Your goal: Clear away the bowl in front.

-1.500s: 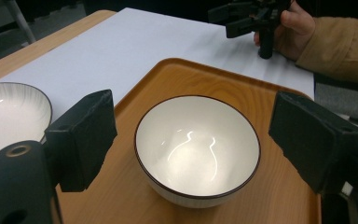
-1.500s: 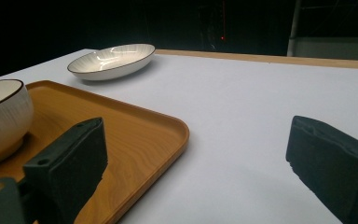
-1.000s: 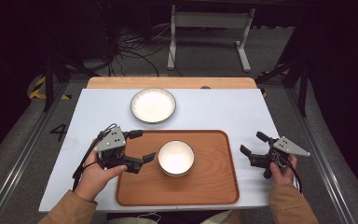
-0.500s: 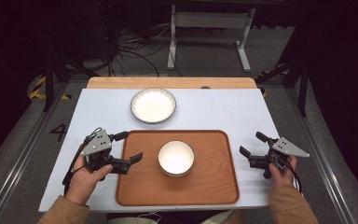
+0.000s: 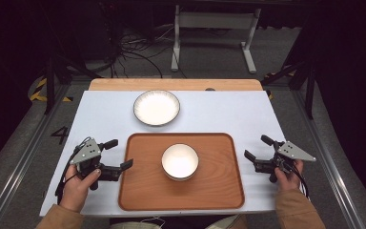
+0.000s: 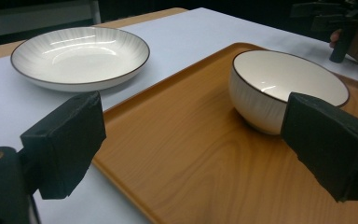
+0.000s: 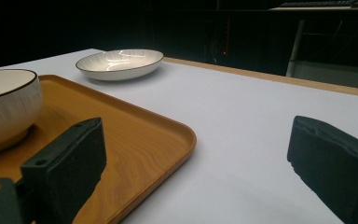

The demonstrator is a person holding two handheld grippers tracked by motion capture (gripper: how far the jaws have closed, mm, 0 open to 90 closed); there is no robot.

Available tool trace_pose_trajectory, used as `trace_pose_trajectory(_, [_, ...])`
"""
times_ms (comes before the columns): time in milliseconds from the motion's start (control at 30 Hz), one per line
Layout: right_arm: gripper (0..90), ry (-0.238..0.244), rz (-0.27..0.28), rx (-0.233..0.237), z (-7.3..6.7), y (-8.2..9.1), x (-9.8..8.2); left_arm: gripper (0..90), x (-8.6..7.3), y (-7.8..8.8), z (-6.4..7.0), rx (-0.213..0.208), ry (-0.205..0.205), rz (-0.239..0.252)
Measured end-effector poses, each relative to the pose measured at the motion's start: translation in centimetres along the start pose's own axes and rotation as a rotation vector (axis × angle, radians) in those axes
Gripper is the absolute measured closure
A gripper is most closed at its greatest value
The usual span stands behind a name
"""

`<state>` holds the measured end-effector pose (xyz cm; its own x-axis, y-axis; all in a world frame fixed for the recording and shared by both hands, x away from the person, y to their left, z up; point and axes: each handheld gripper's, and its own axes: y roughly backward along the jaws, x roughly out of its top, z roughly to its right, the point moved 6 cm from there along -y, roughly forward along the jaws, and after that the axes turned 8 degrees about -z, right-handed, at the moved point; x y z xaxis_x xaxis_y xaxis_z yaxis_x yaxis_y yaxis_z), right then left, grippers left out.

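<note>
High view gives us the bowl (image 5: 180, 161) sitting mid-tray (image 5: 138, 191); our left gripper (image 5: 118, 154) hangs over the tray's left edge, jaws just widened and empty, our right gripper (image 5: 259, 151) waits right of the tray, jaws spread, holding nothing, plate (image 5: 156, 107) beyond the tray

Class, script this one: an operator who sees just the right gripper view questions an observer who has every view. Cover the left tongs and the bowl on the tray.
Operator: Where are the left tongs?
Observer: The left tongs are at the left edge of the tray. Their jaws have just been opening and grip nothing.
Operator: My picture cuts the bowl off. Anything in it?
Observer: No, the bowl is empty.
</note>
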<state>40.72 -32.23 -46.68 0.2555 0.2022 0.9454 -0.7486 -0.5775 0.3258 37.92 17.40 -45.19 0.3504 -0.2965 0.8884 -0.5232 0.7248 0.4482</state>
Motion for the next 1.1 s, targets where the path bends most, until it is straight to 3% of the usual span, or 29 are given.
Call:
trace_pose_trajectory(200, [4.7,0.001,0.002,0.0,0.0,0.0,0.0,7.5,-0.8,0.4,-0.7,0.003,0.015,0.037])
trace_pose_trajectory(400, [4.7,0.0,0.004,0.0,0.0,0.0,0.0,6.9,-1.9,0.4,-1.3,0.001,0.039,0.036])
trace_pose_trajectory(867, [4.7,-0.001,0.006,0.003,0.0,0.1,0.0,5.9,-3.5,0.0,-1.5,0.026,-0.005,0.025])
trace_pose_trajectory(1100, [4.6,0.0,0.007,0.003,0.0,0.1,0.0,4.5,-3.6,-0.2,-1.6,0.035,0.017,0.011])
